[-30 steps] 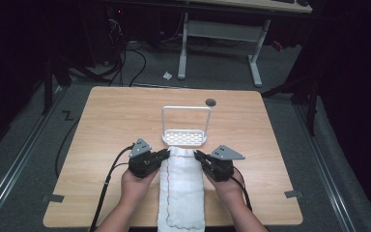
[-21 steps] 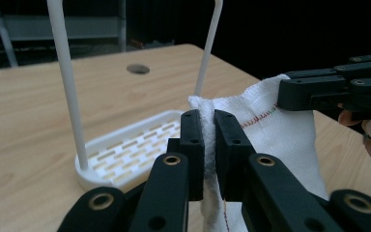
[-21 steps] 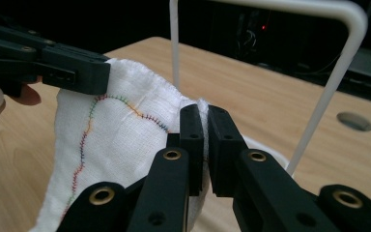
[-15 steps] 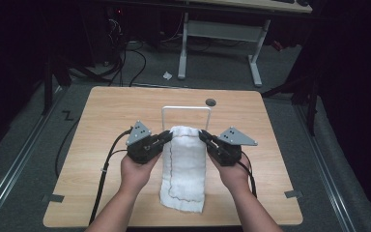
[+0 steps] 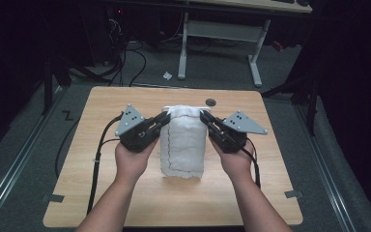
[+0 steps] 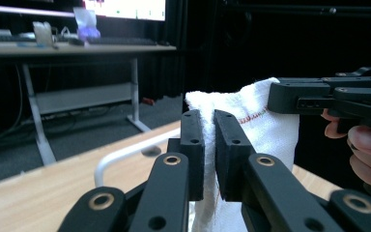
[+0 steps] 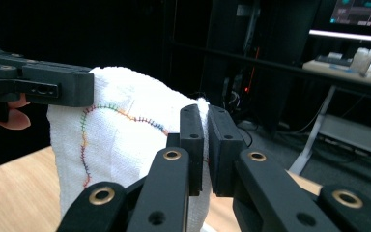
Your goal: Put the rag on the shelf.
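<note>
A white towel (image 5: pixel 183 140) with multicoloured edge stitching hangs in the air above the wooden table (image 5: pixel 125 193), held by its top corners. My left gripper (image 5: pixel 165 117) is shut on the towel's upper left corner, and the cloth (image 6: pixel 265 130) is pinched between its jaws (image 6: pixel 208 145). My right gripper (image 5: pixel 204 117) is shut on the upper right corner, with the towel (image 7: pixel 121 140) squeezed in its jaws (image 7: pixel 206 140). The towel's lower end droops toward the tabletop. A white wire rack's rail (image 6: pixel 121 155) shows behind the towel in the left gripper view.
A small dark round disc (image 5: pixel 210 102) lies near the table's far edge. Beyond the table stands a white desk frame (image 5: pixel 222 34) among floor cables. Bare tabletop lies left and right of the hands.
The towel lay flat on the table in front of the rack a second ago. Both grippers have lifted it by its far corners, up and forward, so it now hangs over the rack's place.
</note>
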Available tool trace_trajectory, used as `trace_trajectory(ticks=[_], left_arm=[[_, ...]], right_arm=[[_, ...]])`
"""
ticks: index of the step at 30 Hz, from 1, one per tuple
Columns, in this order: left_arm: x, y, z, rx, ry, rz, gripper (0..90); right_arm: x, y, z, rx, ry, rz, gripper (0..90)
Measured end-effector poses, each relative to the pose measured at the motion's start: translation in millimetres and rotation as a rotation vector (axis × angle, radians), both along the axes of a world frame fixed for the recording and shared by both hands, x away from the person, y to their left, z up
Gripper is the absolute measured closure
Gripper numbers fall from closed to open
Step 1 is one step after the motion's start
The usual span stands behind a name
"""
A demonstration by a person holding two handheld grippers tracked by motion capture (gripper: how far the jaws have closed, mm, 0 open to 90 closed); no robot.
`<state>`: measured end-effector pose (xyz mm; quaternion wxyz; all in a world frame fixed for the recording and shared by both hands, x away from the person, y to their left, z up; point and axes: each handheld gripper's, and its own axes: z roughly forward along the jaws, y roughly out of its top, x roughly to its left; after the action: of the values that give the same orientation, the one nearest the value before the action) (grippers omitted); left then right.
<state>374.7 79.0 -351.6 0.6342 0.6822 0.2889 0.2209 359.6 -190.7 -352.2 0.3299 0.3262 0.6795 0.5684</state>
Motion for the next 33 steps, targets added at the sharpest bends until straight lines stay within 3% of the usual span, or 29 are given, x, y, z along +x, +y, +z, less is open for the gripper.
trace_trajectory(ticks=[8,12,15,22,25,28,33], left_arm=[[5.7,-3.3,35.9,0.025,-0.08,0.007,83.4],[11.0,-7.2,42.9,0.041,-0.089,0.008,83.5],[18.6,-11.2,45.2,0.057,-0.103,0.009,83.5],[39.5,-19.1,42.6,0.072,-0.08,0.017,83.5],[48.9,-20.7,44.4,0.089,-0.1,0.03,83.5],[59.4,-20.7,46.2,0.09,-0.079,0.026,83.5],[75.3,-19.1,53.8,0.085,-0.089,0.039,83.4]], right_arm=[[3.0,-6.0,33.7,0.028,-0.053,-0.009,86.3],[5.5,-8.7,40.7,0.027,-0.063,-0.019,86.3],[12.9,-14.4,46.2,0.039,-0.062,-0.035,86.3],[29.1,-20.9,46.7,0.045,-0.049,-0.061,86.3],[39.6,-21.6,46.2,0.042,-0.044,-0.069,86.3],[51.1,-21.3,46.4,0.043,-0.036,-0.075,86.3],[70.0,-20.6,49.5,0.081,-0.026,-0.068,86.3]])
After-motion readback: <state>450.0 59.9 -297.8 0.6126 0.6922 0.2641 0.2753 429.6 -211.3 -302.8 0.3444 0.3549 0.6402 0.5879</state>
